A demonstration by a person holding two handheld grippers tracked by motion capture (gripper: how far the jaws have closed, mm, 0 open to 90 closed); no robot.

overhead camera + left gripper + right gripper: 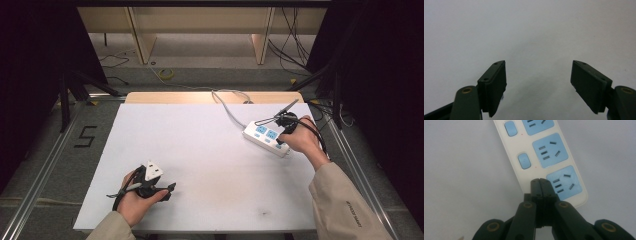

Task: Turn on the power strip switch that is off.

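Power strip point(541, 157) lies at the table's point(200, 150) far right edge, the right tool point(540, 181) (tips pressed together) on its near end, where a slanted push could skid it; left tool point(539, 82) spread.

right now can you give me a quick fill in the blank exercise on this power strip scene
1. The right gripper has its jaws ____ above the power strip.
2. The left gripper has its jaws ____ over the white table.
3. The sockets on the power strip are coloured ____.
4. In the right gripper view, ____ switch buttons show on the strip.

Missing words: shut; open; blue; two
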